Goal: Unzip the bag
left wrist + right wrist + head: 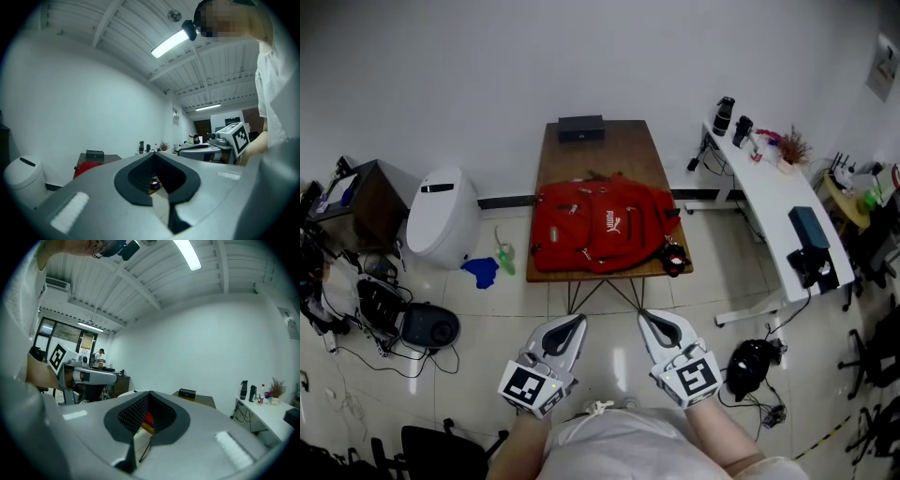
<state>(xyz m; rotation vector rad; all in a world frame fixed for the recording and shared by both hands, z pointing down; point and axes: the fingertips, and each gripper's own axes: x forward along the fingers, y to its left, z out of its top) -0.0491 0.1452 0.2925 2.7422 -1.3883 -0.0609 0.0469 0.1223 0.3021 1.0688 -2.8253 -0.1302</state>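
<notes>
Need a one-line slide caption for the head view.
Left gripper and right gripper, both shut, hover short of the red backpack on the wooden table.

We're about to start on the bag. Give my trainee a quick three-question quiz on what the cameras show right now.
1. True or false: the red backpack lies on the wooden table, and neither gripper touches it.
2. What sits at the far end of the table? A) a black box B) a kettle C) a laptop
3. Fill in: the left gripper and the right gripper are held near the person's body, short of the table, with their jaws ____.

Key: 1 true. 2 A. 3 shut, with nothing held between them.
</notes>
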